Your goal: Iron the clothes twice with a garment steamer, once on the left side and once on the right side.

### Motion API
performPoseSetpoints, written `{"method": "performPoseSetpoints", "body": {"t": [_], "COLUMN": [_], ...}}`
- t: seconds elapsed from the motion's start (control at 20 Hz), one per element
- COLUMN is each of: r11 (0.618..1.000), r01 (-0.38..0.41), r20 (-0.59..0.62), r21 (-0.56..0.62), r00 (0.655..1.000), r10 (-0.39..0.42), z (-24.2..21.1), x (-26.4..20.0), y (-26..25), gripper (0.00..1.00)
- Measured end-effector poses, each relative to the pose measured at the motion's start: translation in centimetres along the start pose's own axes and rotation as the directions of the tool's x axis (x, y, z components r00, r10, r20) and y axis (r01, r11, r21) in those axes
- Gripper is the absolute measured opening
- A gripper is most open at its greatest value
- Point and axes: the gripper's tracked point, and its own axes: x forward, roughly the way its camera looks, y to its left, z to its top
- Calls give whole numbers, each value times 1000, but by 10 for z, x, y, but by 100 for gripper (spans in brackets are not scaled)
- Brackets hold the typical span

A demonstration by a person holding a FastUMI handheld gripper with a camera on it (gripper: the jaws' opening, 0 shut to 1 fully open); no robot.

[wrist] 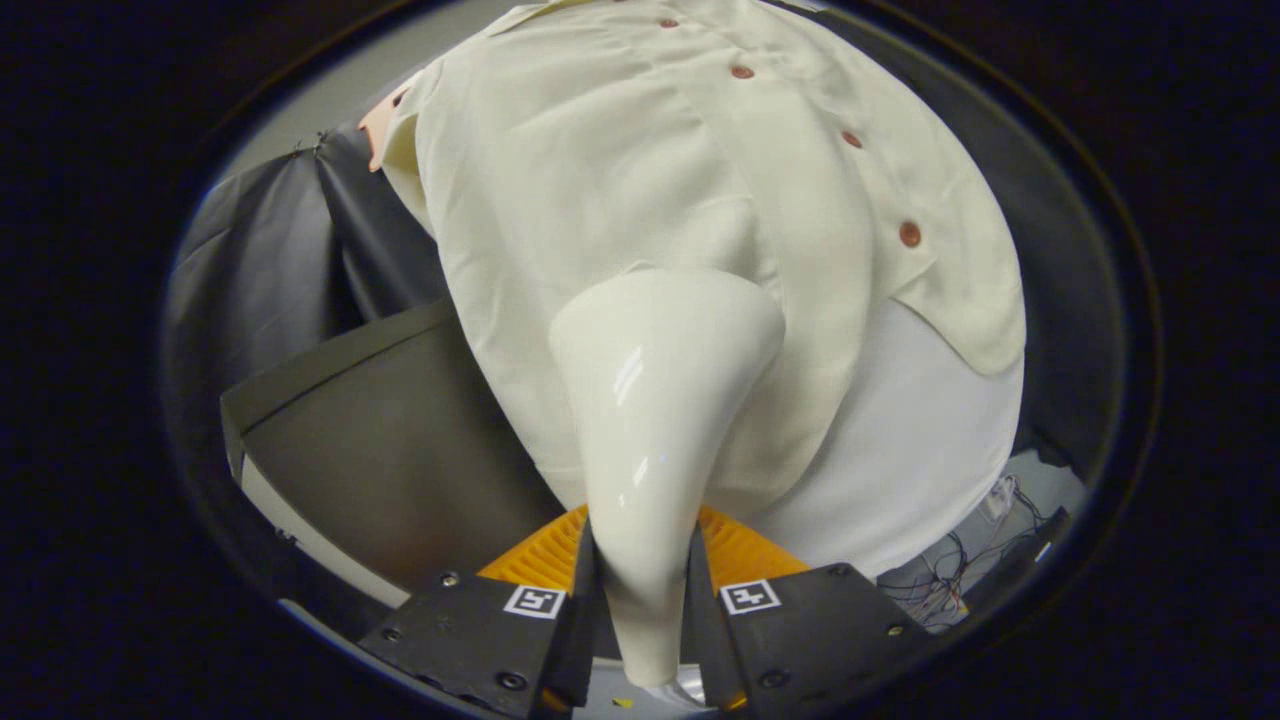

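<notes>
A glossy white garment steamer (655, 400) runs up from between my fingers, its neck narrow at the fingers and widening to a flared head. My gripper (640, 585) is shut on that neck, one finger pressing each side. The steamer head rests against a cream button-front shirt (620, 170) hanging just beyond. It touches the panel left of the row of reddish-brown buttons (909, 234), near the lower part of the shirt. A white underlayer (920, 440) shows below the shirt hem on the right.
A dark grey table (390, 440) with a pale edge lies low on the left of the shirt. Dark cloth hangs behind it. Loose wires (950, 580) lie on the floor at the lower right.
</notes>
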Motion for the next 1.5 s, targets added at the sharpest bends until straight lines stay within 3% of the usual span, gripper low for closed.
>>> {"method": "performPoseSetpoints", "body": {"t": [0.4, 0.65, 0.9, 1.25, 1.5], "r11": [997, 998, 997, 997, 999], "r01": [5, -29, -70, -74, -36], "r20": [-58, 0, 95, 244, 329], "r21": [71, 53, 13, -37, -16], "r00": [998, 1000, 993, 966, 944], "r10": [-1, 29, 68, 81, 39], "z": [21, 65, 114, 231, 309], "x": [-9, -30, -83, -165, -184], "y": [-6, -4, -5, -16, -44], "gripper": [42, 42, 42, 42, 41]}}
